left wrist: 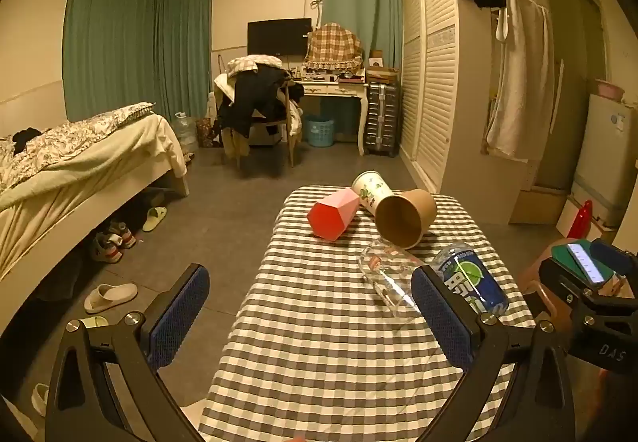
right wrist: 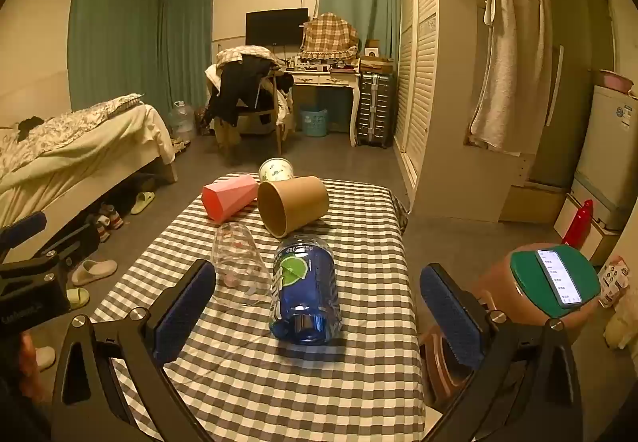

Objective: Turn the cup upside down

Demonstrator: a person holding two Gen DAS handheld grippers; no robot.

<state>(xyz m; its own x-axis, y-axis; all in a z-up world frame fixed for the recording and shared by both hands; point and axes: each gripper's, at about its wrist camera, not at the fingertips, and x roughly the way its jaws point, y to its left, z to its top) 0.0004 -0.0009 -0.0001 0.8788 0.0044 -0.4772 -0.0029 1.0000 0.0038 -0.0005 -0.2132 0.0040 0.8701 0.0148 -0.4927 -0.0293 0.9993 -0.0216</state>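
A lived-in bedroom: an unmade bed (left wrist: 79,151) with slippers (left wrist: 109,296) beside it, teal curtains (left wrist: 135,47), a clothes-heaped chair (left wrist: 255,103), a louvred wardrobe (left wrist: 430,63) and a small fridge (left wrist: 606,151) ring a checked-cloth table (left wrist: 319,342).

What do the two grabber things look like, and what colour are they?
Both look alike. The left gripper and right gripper each have two black arms spreading in a V with triangle cut-outs, silver screw heads, and blue bumpy pads on the fingers. White lettering is printed on the black bodies; one reads "DAS". No cables show.
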